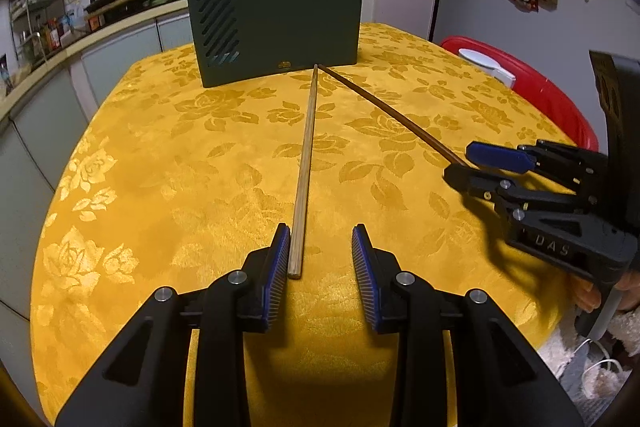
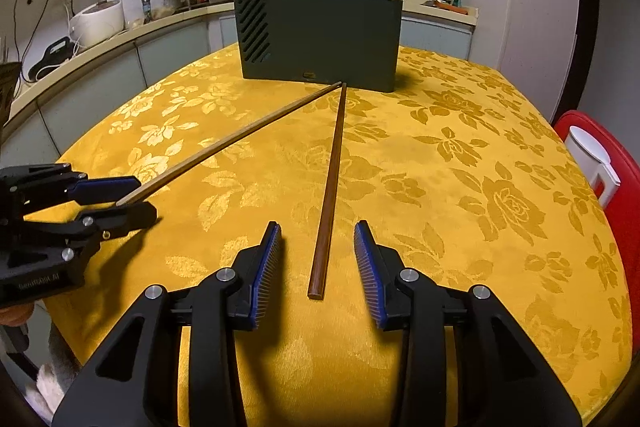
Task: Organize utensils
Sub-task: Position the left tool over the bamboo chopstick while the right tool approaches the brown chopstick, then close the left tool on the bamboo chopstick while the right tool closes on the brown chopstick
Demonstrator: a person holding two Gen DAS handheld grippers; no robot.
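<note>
Now both chopsticks lie on the yellow cloth (image 1: pixel 160 155), far tips meeting near the holder (image 1: pixel 280 27). Left gripper (image 1: pixel 320 251) and right gripper (image 2: pixel 318 255) stand apart around the light chopstick (image 1: pixel 304 163) and dark chopstick (image 2: pixel 332 179): thin, stiff, probably slippery, so grip the near ends.

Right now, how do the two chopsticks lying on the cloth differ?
The light chopstick is pale bamboo with a squared butt; the dark chopstick is deep brown with a rounded butt. The light chopstick lies between the open fingers of the left gripper, close against the left pad; the dark chopstick lies mid-gap in the open right gripper, touching neither pad. Both rest flat on the yellow tablecloth, tips nearly meeting before the dark green holder.
</note>
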